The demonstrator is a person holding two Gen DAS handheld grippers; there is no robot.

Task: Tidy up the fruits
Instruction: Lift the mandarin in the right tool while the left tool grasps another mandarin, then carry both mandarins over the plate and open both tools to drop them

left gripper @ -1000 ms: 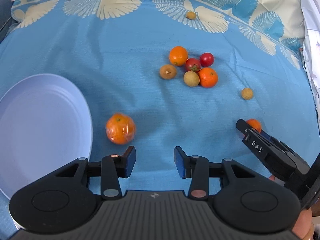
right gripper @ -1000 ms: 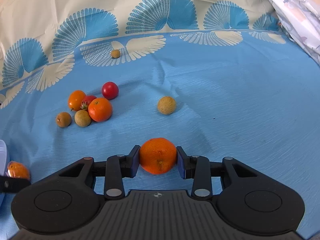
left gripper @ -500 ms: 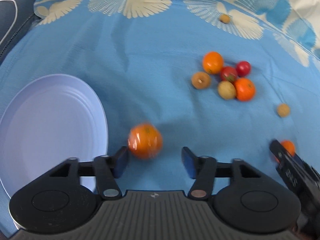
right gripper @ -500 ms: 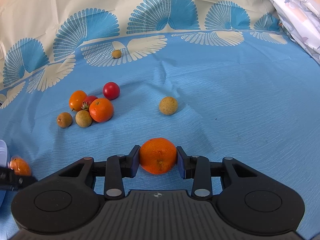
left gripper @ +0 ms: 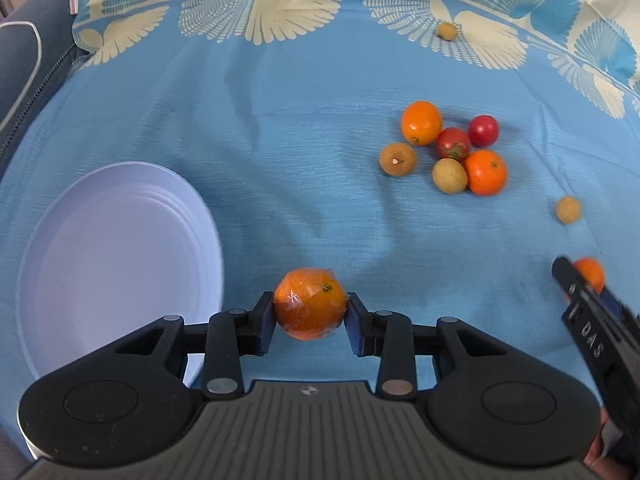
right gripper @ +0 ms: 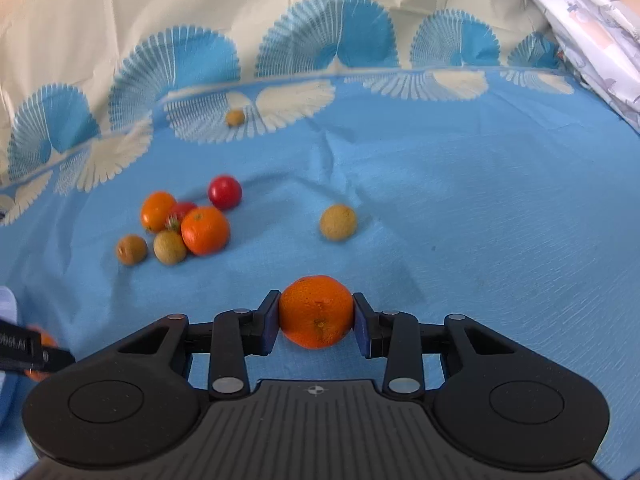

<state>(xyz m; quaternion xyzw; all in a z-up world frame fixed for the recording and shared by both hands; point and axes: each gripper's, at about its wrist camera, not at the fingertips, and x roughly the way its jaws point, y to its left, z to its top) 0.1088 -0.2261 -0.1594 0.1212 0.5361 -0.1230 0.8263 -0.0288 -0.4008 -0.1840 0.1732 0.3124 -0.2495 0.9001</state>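
Note:
My left gripper (left gripper: 310,314) has its jaws closing, and both pads press on a film-wrapped orange (left gripper: 310,300) that sits on the blue cloth just right of the pale lilac plate (left gripper: 116,248). My right gripper (right gripper: 316,318) is shut on a bare orange (right gripper: 316,308) low over the cloth. That gripper also shows at the right edge of the left wrist view as a black finger (left gripper: 592,332) in front of its orange (left gripper: 591,274). A cluster of small oranges, red tomatoes and brown longans (left gripper: 444,148) lies farther back.
A lone longan (right gripper: 338,222) lies beyond the right gripper, and another small one (right gripper: 235,117) sits on the cloth's white pattern. A dark blue cushion (left gripper: 20,60) borders the far left. A pale printed fabric (right gripper: 592,20) hangs at the right.
The left gripper swung left and forward onto the wrapped orange, opened wide around it, then closed on it. The right gripper kept still with its orange.

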